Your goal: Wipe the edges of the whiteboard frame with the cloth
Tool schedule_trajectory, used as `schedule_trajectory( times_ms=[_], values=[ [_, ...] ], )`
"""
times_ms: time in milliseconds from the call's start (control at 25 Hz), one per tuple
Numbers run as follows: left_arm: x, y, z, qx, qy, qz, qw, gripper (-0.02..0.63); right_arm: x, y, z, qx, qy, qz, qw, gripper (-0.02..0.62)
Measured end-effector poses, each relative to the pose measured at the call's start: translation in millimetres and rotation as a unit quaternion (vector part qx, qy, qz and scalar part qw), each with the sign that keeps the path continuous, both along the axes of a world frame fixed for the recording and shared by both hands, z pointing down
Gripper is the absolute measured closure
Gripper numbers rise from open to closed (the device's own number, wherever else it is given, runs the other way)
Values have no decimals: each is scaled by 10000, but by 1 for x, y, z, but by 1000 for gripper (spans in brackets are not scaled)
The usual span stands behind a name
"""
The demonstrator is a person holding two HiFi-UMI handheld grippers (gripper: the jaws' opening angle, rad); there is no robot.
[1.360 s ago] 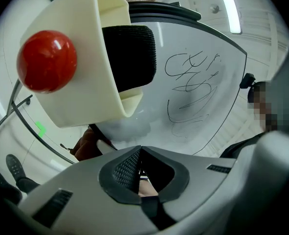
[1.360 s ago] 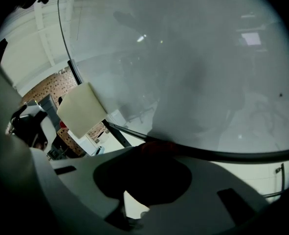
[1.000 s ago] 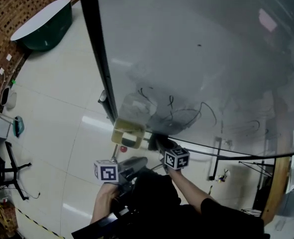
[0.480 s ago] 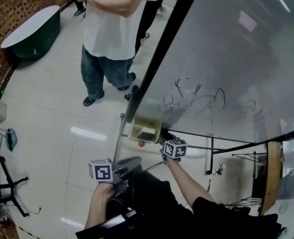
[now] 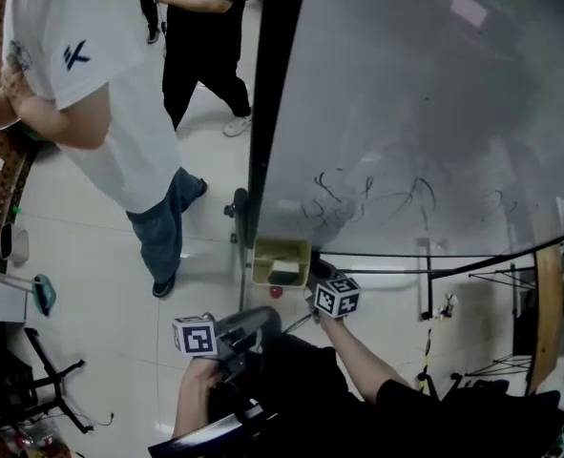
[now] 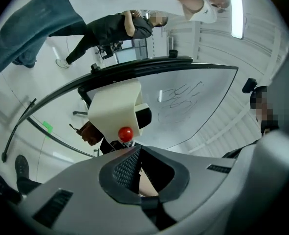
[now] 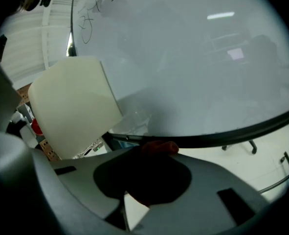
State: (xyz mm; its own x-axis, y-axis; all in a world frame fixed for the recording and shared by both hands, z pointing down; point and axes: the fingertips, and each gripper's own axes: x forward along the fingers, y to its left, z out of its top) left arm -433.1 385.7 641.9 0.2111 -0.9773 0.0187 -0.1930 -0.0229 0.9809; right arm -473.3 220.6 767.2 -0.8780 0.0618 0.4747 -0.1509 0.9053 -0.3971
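Observation:
The whiteboard (image 5: 434,93) stands upright in a black frame (image 5: 265,113); scribbles mark its lower part. A cream box (image 5: 280,260) hangs at its lower left corner, with a small red ball (image 5: 276,292) under it. My right gripper (image 5: 320,275) is just below that corner, shut on a dark brown cloth (image 7: 160,148) close to the frame's bottom edge (image 7: 222,135). My left gripper (image 5: 255,321) hangs lower and to the left, jaws together and empty. In the left gripper view, the left gripper (image 6: 134,150) points up at the cream box (image 6: 116,109) and the cloth (image 6: 89,132).
A person in a white shirt and jeans (image 5: 100,113) stands left of the board, close by. Another person in black (image 5: 205,27) stands behind. The board's stand legs (image 5: 425,294) reach over the tiled floor. A dark chair base (image 5: 52,389) is at the lower left.
The head view has swung, so the frame's left edge now runs upright. Two people have come into view at the left. Both grippers stay under the cream box.

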Motion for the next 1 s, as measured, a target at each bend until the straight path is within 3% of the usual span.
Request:
schedule_trajectory(
  times_ms=[280, 520, 800, 1000],
  values=[
    [-9, -8, -1, -79, -20, 31, 10000, 620, -1, 1, 1, -97, -270, 155, 9995, 526],
    [-24, -4, -12, 84, -233, 677, 9974, 620, -2, 0, -2, -4, -239, 590, 9980, 526],
    [-28, 26, -23, 365, -226, 1396, 9893, 620, -8, 3, 1, 65, -291, 1147, 9930, 528],
    [-25, 39, -10, 279, -32, 1621, 9864, 620, -8, 3, 5, -326, -592, 1587, 9850, 528]
  ],
)
